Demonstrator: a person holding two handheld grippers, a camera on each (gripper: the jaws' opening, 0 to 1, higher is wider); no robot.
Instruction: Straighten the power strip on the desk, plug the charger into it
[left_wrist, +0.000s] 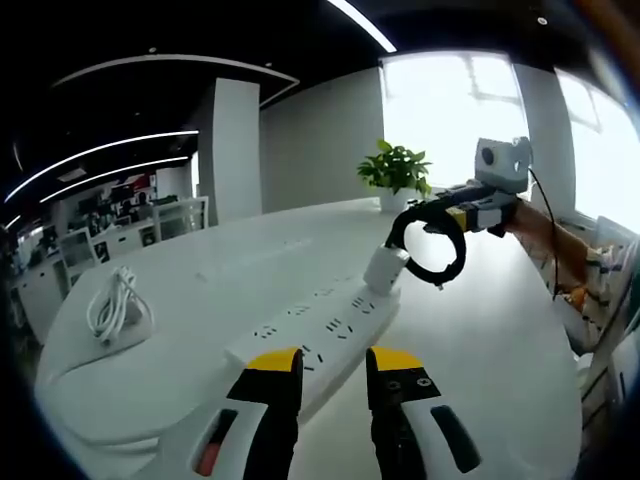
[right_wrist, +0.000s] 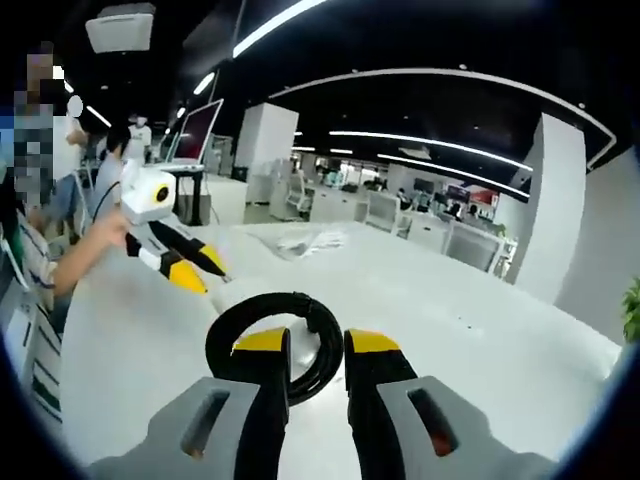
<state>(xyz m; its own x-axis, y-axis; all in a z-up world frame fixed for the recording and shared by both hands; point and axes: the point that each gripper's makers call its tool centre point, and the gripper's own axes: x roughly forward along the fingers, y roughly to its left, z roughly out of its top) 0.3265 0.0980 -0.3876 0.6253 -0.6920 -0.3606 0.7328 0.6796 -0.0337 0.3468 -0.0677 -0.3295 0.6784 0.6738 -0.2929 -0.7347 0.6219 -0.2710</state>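
A white power strip (left_wrist: 320, 335) lies on the white table (left_wrist: 480, 340), running from under my left gripper (left_wrist: 335, 365) away to the right. My left gripper's jaws stand a little apart over the strip's near end. A white charger block (left_wrist: 383, 268) sits at the strip's far end; whether it is plugged in is unclear. Its black coiled cable (left_wrist: 432, 248) hangs from my right gripper (left_wrist: 425, 212), which reaches in from the right. In the right gripper view the black coil (right_wrist: 270, 325) is pinched between the jaws of my right gripper (right_wrist: 318, 360). The left gripper (right_wrist: 205, 270) shows there, held by a hand.
A bundle of white cable (left_wrist: 115, 305) lies on the table at the left. A potted plant (left_wrist: 395, 170) stands at the far edge by the window. A person's hand (right_wrist: 100, 235) is at the table's left side, with a monitor (right_wrist: 195, 130) and office desks beyond.
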